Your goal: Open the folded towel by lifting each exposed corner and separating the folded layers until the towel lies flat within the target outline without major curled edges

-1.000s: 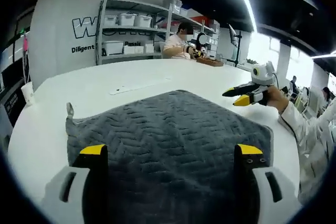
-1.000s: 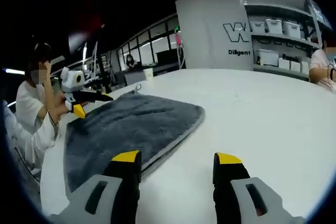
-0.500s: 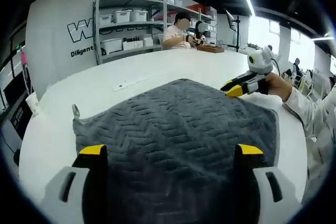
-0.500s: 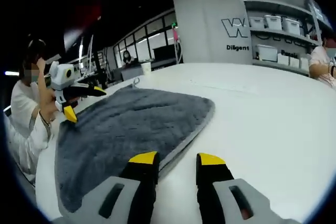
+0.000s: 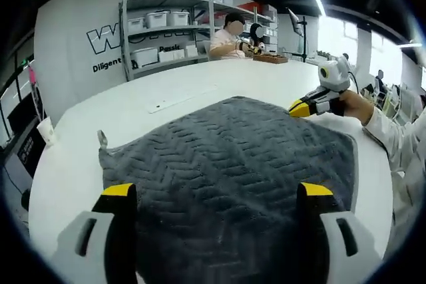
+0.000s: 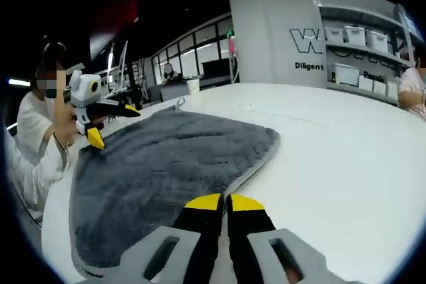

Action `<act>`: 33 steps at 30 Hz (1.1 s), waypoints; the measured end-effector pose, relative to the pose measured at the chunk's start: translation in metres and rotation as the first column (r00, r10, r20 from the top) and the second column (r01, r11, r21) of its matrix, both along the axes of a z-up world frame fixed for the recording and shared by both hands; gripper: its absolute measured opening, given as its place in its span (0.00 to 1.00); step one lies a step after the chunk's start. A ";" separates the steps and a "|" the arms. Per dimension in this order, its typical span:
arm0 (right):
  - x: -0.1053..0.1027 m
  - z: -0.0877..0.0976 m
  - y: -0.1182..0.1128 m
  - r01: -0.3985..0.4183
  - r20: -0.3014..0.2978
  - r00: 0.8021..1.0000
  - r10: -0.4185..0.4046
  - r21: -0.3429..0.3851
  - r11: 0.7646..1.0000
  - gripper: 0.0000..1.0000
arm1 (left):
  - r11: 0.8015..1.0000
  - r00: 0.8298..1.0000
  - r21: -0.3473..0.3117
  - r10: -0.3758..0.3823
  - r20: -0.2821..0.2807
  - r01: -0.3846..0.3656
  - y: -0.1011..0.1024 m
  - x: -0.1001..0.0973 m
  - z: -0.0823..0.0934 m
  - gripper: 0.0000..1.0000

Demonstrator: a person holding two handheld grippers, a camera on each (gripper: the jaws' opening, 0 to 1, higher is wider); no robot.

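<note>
Across a round white table (image 5: 166, 91) lies a dark grey towel (image 5: 233, 164) with a zigzag weave, folded, its small hanging loop (image 5: 102, 139) at about 9 o'clock in the left gripper view. At 6 o'clock in that view, the left gripper (image 5: 216, 194) holds its yellow-tipped jaws spread wide over the towel's near part, while the right gripper (image 5: 307, 106) shows at 2 o'clock by the towel's far corner. At 6 o'clock in the right gripper view, the right gripper's jaws are pressed together at the towel's edge (image 6: 249, 174), though whether they pinch any cloth cannot be told; the left gripper sits at 9 o'clock.
</note>
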State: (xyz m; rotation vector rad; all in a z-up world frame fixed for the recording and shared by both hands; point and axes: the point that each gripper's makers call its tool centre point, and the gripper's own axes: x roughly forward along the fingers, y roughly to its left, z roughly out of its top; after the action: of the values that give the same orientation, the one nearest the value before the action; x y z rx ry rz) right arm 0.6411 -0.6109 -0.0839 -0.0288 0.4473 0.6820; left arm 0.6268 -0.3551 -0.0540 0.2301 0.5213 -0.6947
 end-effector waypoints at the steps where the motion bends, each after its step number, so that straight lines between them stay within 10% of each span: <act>1: 0.000 0.000 0.000 -0.001 0.001 1.000 0.001 -0.002 1.000 0.00 | 1.000 1.000 0.001 0.000 -0.001 0.000 0.000 0.000 0.000 0.97; 33: 0.001 0.004 -0.037 0.077 -0.029 0.997 -0.076 0.039 0.996 0.00 | 0.999 1.000 0.040 0.005 -0.016 -0.004 0.007 -0.002 -0.007 0.96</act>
State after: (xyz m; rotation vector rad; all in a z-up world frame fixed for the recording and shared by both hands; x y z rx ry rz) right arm 0.6424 -0.6479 -0.0798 0.0354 0.4585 0.6160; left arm 0.6246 -0.3480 -0.0608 0.2604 0.5511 -0.6828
